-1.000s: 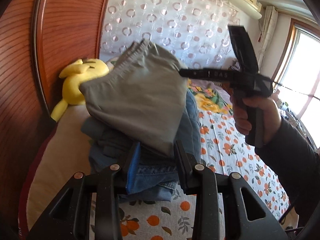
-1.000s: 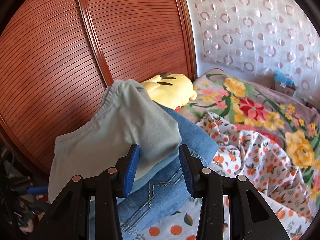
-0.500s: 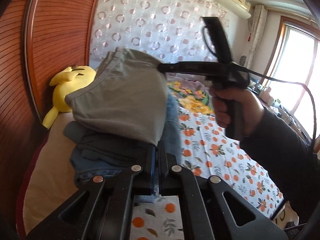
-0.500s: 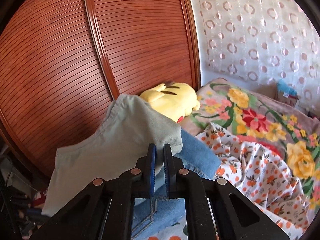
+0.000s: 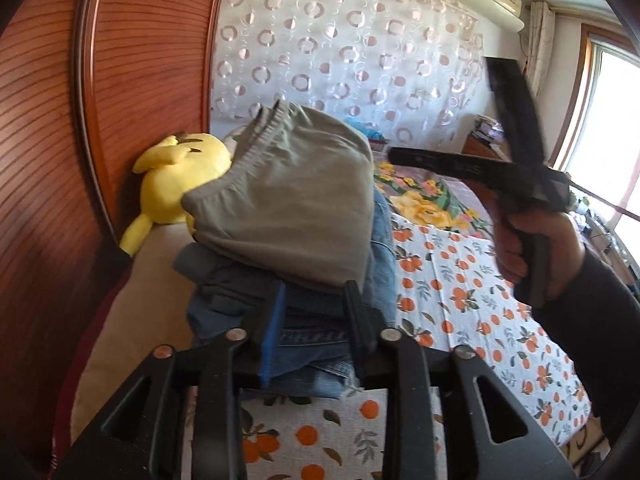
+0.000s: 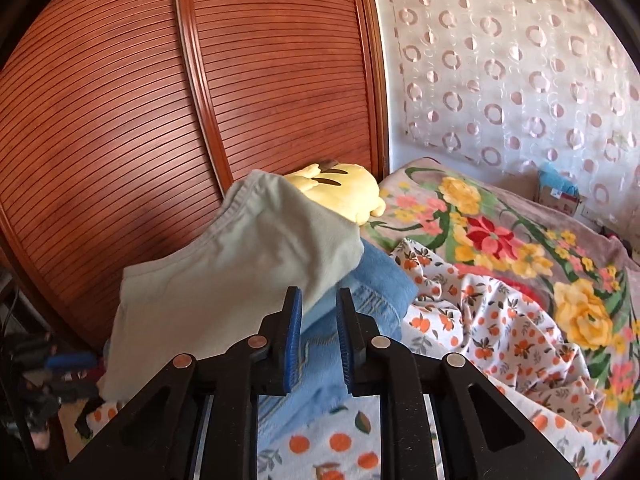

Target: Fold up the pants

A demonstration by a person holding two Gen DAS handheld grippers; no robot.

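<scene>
1. Two grippers face one pile of folded clothes, and the grey-green pants [image 5: 288, 208] lie on top of it, over the blue denim stack [image 5: 320, 340]. The pile sits on the orange-print bedsheet [image 5: 452, 280], with the yellow plush toy [image 5: 176, 176] just behind it against the slatted wooden wardrobe door [image 6: 200, 92].

2. Left gripper [image 5: 314, 320]: jaws parted about halfway, nothing held. Denim shows in the gap between them, right at the near edge of the pile, but no cloth is pinched.

3. Right gripper [image 6: 318, 340]: jaws parted only a little, also holding nothing. Its tips sit at the near corner of the pants, where grey cloth meets the blue layer beneath. From the left wrist view the same tool [image 5: 460, 164] hovers on the far side of the pile from the plush toy; its jaw gap cannot be read from there.

4. Risk, as I judge it: the pants overhang the denim stack on the wardrobe side and ride high. A nudge from either tool could tip them off toward the plush toy or the floor.

5. Risk: closing now could catch denim along with, or instead of, grey cloth. Lifting then would drag the lower layers and undo their folds.

6. Risk: the pile looks soft and uneven, so pressing down to flatten the top fold may make the whole stack lean.

7. Risk: the elastic waistband [image 5: 260, 136] stands up loosely at the back; a pull from the front could let that fold spring open.
</scene>
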